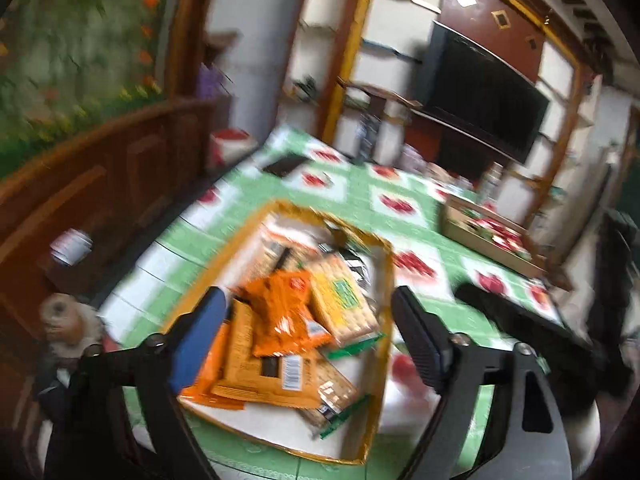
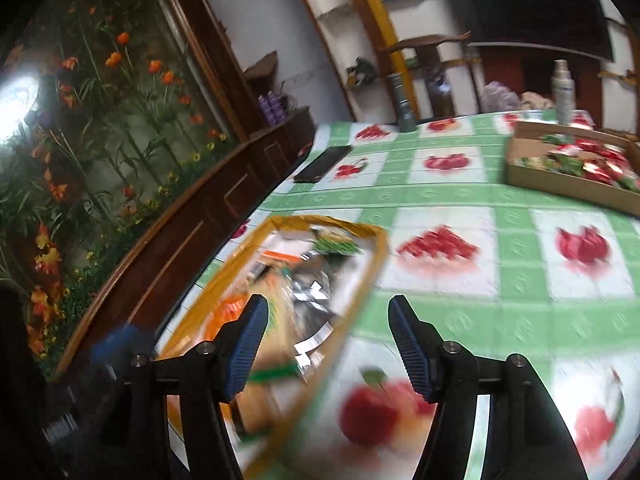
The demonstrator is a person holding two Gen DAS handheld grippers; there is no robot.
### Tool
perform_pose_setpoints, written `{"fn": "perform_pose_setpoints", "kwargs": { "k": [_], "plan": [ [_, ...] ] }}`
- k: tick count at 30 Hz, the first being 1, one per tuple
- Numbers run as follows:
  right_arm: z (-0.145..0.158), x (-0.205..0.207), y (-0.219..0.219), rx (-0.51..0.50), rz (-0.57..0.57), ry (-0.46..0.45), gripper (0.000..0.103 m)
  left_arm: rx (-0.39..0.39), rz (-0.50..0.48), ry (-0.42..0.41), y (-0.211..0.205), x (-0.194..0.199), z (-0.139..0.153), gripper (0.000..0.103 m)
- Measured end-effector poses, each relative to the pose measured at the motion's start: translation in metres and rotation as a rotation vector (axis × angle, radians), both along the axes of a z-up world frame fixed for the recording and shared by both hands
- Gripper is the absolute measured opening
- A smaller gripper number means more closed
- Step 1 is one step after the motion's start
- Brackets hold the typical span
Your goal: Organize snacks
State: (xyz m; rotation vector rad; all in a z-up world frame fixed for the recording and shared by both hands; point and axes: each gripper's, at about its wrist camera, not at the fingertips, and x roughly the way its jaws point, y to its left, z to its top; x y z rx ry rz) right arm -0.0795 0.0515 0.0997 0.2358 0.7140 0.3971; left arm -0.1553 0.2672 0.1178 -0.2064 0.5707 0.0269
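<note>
Blur marks both views, so aim is the risk: left tongs (image 1: 308, 332), apart and empty, hang over the orange packets (image 1: 280, 312) heaped in the gold-rimmed tray (image 1: 384, 280) on the counter (image 2: 480, 200); right tongs (image 2: 328, 344), also apart, straddle its rim and could snag it.

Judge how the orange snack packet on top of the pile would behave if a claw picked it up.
The orange snack packet looks like crinkled foil: probably light, floppy and somewhat slippery. It lies loose atop the cracker packs in the gold-rimmed tray, so lifting it may shift them.
</note>
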Motion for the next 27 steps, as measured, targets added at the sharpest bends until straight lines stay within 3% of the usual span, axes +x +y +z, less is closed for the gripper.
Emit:
{"fn": "perform_pose_setpoints", "kwargs": {
  "k": [2, 4, 15, 27],
  "plan": [
    [-0.005, -0.023, -0.012, -0.017, -0.042, -0.028, 0.069, 0.06, 0.059, -0.032, -0.013, -0.009, 0.006, 0.091],
    [-0.008, -0.039, -0.016, -0.052, -0.065, -0.043, 0.07, 0.082, 0.055, -0.017, -0.022, -0.009, 0.006, 0.095],
    [-0.01, -0.086, -0.017, -0.171, -0.044, -0.149, 0.08, 0.1, 0.076, 0.144, -0.05, -0.002, -0.015, 0.095],
    [-0.026, -0.091, -0.012, -0.224, -0.044, -0.105, 0.081, 0.11, 0.069, 0.204, -0.054, 0.001, -0.033, 0.095]
  ]
}}
